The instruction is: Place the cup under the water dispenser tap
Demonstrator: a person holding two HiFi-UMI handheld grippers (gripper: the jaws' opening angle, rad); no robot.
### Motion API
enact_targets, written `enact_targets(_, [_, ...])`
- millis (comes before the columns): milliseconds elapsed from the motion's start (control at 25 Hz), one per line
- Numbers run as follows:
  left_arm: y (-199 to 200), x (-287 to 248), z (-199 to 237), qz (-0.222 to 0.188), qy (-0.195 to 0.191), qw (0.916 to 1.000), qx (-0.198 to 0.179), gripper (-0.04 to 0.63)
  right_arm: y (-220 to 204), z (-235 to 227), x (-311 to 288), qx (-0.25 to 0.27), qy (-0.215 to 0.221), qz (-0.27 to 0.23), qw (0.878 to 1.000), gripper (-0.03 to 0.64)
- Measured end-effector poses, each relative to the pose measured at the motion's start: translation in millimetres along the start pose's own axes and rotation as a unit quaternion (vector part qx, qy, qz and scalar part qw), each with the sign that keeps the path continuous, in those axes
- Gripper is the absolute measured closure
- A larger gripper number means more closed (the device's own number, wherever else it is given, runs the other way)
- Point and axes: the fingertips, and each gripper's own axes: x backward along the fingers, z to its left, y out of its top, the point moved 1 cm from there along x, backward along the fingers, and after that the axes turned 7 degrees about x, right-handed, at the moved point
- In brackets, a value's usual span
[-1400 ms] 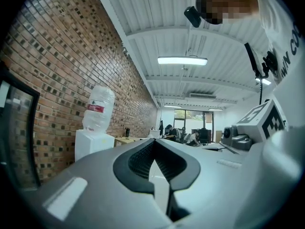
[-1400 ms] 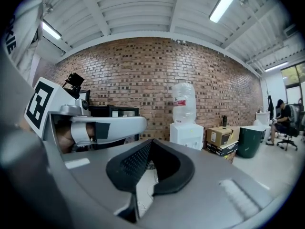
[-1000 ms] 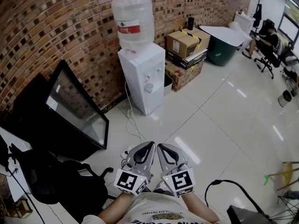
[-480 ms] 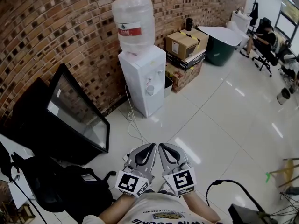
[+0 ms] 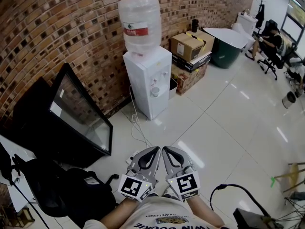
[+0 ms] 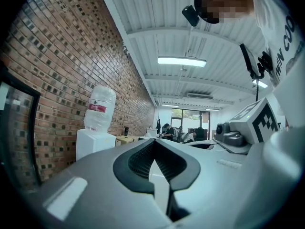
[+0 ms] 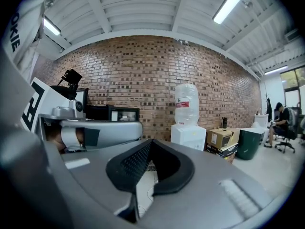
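A white water dispenser [image 5: 148,80] with a clear bottle [image 5: 139,22] on top stands against the brick wall, well ahead of me. A small pale round thing [image 5: 155,91] sits at its front below the taps; it is too small to tell whether it is a cup. My left gripper [image 5: 154,150] and right gripper [image 5: 166,150] are held side by side close to my body, both shut and empty. The left gripper view shows its jaws [image 6: 155,143] together, with the dispenser [image 6: 93,144] at the far left. In the right gripper view the jaws [image 7: 150,142] are together below the dispenser [image 7: 188,136].
A black screen [image 5: 78,113] leans on the wall at left, with a black office chair [image 5: 43,187] below it. A cable and power strip [image 5: 135,128] lie on the tiled floor before the dispenser. Cardboard boxes [image 5: 190,44] and a green bin [image 5: 228,52] stand to its right. A seated person [image 5: 272,39] is far right.
The head view has shifted a little, so the dispenser now stands slightly further right. Both grippers stay shut, side by side, in the same pose.
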Motion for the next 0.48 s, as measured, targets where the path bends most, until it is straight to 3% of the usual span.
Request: enact_targets(480, [-4.4, 7.7, 2.1, -0.004, -0.002, 1.0000, 0.005, 0.604, -1.3, 7.3, 0.2, 0.002, 0.001, -0.002, 1.000, 0.611])
